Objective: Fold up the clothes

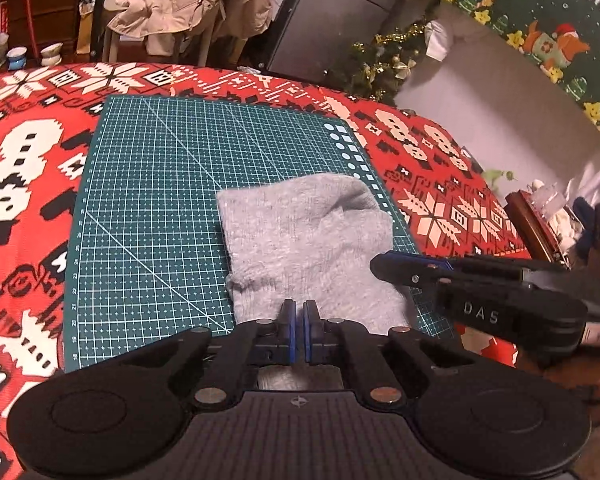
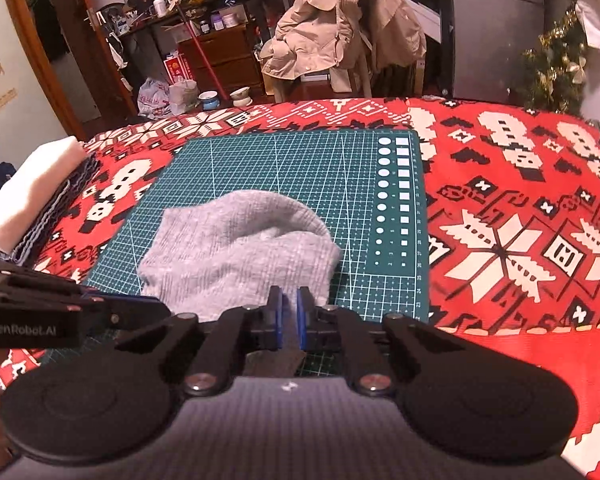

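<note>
Two grippers: both are seen at the near edge of a grey garment (image 1: 304, 240), side by side.
Garment: it is laid on the green cutting mat (image 1: 160, 184), toward the mat's near right corner, its far part humped and rounded, not flat.
Left gripper (image 1: 299, 312): the jaws are drawn together on the near hem; grey cloth appears between the blue pads and under them.
Right gripper (image 2: 289, 300): the jaws are closed on the same near edge, with a strip of grey fabric seen in the narrow gap.
Surroundings: a red patterned cloth (image 1: 24, 168) is spread under the mat; folded items (image 2: 32, 196) are stacked at the left in the right wrist view.
Step in hand: the near edge is judged to be pinched at two points, a fold not yet made.
Next move: the hem would likely have to be lifted and carried over toward the far edge, both grips kept level so that the layers meet squarely.
Risk: thin knit could slip from one pinch and skew the fold.
</note>
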{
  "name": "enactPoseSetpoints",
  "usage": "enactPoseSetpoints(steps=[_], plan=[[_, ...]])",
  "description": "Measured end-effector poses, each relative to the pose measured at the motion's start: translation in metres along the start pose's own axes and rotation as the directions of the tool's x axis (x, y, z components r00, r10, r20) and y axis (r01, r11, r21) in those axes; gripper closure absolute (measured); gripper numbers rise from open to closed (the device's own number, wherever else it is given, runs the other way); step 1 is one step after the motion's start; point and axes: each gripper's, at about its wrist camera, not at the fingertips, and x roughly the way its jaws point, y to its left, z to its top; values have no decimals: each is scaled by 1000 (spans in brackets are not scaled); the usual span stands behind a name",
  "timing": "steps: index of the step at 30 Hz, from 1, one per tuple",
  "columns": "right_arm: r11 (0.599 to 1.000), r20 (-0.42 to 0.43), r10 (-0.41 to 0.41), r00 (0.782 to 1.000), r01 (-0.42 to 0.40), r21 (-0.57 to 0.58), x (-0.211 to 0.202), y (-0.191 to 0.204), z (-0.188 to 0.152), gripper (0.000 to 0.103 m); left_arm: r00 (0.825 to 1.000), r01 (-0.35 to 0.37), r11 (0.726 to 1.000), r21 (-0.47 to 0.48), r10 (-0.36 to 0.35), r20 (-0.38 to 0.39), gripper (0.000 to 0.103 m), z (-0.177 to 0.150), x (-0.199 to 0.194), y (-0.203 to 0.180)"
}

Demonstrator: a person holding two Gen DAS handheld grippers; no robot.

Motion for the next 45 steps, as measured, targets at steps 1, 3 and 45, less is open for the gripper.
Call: enactPoseSetpoints(steps=[1, 3, 45], plan=[[1000, -4, 5, 1000, -5, 7, 0, -1, 1, 96, 1000, -5, 1000, 6, 5, 6, 98, 1, -2, -1], [1000, 10, 6, 1000, -6, 7, -6, 0, 7, 95, 1000, -7, 1000, 21, 7, 22, 98, 3, -7, -2], [1000, 36, 24, 999, -24, -7, -45, -4, 32, 82, 987, 159, 986, 41, -158, -33, 100, 60, 15, 65]])
